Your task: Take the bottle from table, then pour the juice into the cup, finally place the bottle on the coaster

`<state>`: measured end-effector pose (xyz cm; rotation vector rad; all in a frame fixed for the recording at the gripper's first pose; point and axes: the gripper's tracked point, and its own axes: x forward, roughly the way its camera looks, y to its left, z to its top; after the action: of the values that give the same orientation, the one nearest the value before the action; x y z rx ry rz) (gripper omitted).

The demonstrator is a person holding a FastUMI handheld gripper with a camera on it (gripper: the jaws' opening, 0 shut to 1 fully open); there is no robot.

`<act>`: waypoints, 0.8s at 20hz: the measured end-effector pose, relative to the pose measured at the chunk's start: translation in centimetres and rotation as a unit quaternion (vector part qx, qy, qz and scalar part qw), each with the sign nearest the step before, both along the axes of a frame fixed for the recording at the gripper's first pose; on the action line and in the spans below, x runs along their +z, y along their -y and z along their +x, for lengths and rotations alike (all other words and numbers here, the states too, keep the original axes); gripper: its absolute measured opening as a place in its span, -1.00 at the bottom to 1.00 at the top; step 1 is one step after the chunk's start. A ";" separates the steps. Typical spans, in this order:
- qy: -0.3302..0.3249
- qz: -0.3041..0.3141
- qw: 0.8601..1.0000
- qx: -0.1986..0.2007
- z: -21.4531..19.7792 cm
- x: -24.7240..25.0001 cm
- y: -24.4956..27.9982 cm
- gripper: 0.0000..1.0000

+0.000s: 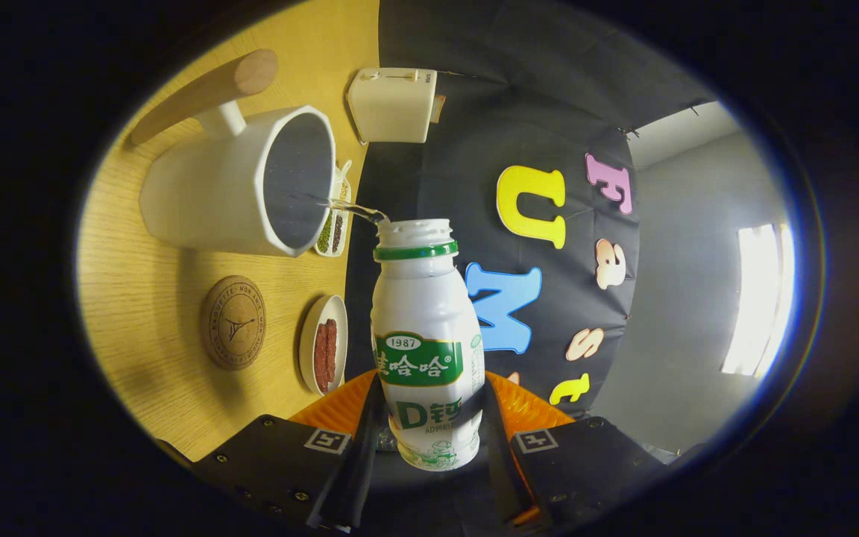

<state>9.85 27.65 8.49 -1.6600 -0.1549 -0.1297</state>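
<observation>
The desk [146,313] looks turned on its side here, because the tool [429,418] is tipped over for the pour. Biggest on it is the white cup [236,186] with its wooden handle, mouth facing the bottle. The bottle [426,343] sits clamped between the tool's two fingers, one pressing each side of its lower body, cap off, neck aimed at the cup's rim. A thin stream [355,210] runs from the bottle's mouth into the cup — so the pouring step is in hand, I'd say. Beyond the cup stands a white box [392,104] against the booth wall. Beside the cup lies the round cork coaster [233,322], bare, with a small dish [323,344] of something red next to it. Next, as I judge it: bring the bottle upright, carry it over the coaster and set it down square — without clipping the dish.
</observation>
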 end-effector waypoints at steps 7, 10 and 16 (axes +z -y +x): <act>0.012 -0.018 1.000 0.004 -0.2 0.3 -0.6 0.31; 0.015 -0.029 0.999 0.005 -0.3 0.4 -0.9 0.31; 0.026 -0.049 0.998 0.010 -0.3 1.9 -1.6 0.30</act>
<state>9.52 29.23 10.37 -1.7535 -0.2205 -0.1530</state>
